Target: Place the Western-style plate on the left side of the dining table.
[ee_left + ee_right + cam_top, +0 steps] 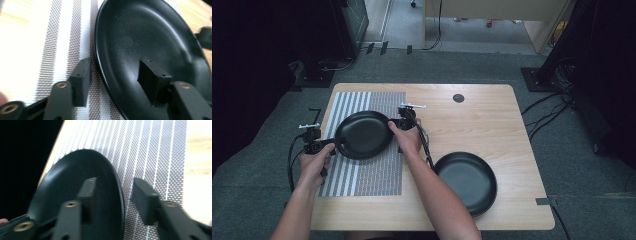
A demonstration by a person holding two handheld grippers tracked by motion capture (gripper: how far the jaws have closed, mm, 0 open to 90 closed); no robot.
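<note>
Where claw views stop short, second black plate [465, 181] off the mat [377, 172]; both claws agape astride first plate's [363, 134] rim.

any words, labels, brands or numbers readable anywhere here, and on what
None can be read.
Neither black pan, the one on the mat or the one on the table, bears a visible mark.
The striped mat has a woven pattern, no letters.
The grippers' black jaws carry only brass screws.
</note>
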